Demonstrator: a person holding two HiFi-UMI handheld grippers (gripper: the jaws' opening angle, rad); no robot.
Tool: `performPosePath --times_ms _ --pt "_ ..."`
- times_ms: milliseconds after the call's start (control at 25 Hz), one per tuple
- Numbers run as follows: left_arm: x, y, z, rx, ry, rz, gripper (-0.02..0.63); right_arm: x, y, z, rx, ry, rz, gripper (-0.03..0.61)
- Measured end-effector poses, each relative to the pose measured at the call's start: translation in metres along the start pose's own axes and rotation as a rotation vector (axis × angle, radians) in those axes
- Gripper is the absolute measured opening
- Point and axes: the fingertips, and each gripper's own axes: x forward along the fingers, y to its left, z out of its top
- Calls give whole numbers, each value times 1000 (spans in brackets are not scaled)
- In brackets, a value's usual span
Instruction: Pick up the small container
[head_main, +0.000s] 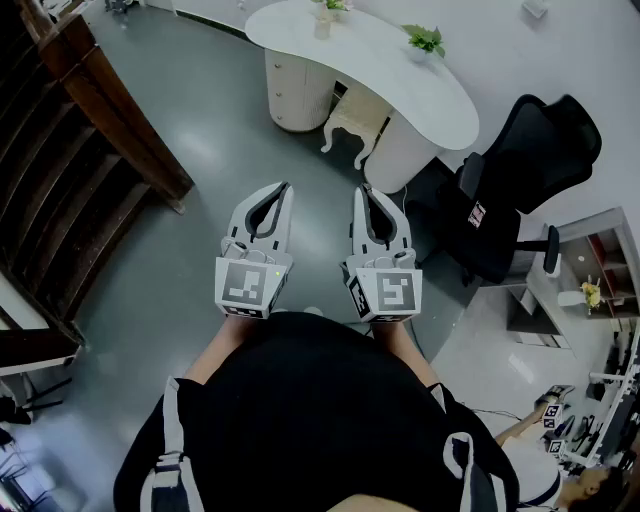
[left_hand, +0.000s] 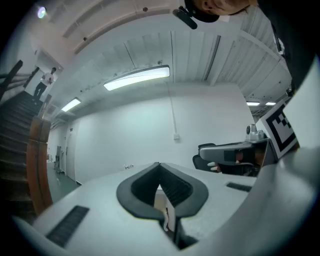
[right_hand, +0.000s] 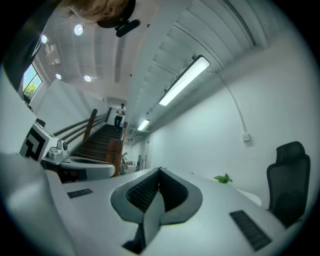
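Both grippers are held side by side in front of the person's body, above a grey floor. In the head view the left gripper (head_main: 284, 187) and the right gripper (head_main: 364, 189) point forward toward a white curved table (head_main: 400, 85). Each has its jaws closed tip to tip with nothing between them, as the left gripper view (left_hand: 160, 165) and the right gripper view (right_hand: 160, 171) both show. I can make out no small container for certain. Two small potted plants (head_main: 427, 42) (head_main: 325, 14) stand on the table, well beyond both grippers.
A black office chair (head_main: 515, 195) stands to the right of the table, and a white stool (head_main: 352, 124) sits under it. A dark wooden staircase (head_main: 75, 160) fills the left side. Shelving (head_main: 590, 285) and another person (head_main: 560, 470) are at the right.
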Motion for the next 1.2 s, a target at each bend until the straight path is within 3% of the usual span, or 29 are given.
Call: performPosePath --times_ms 720,1200 --pt "29 -34 -4 18 9 60 6 -5 -43 -10 33 -2 63 18" --pt "63 -13 -23 3 44 73 12 21 -56 -30 47 22 71 18"
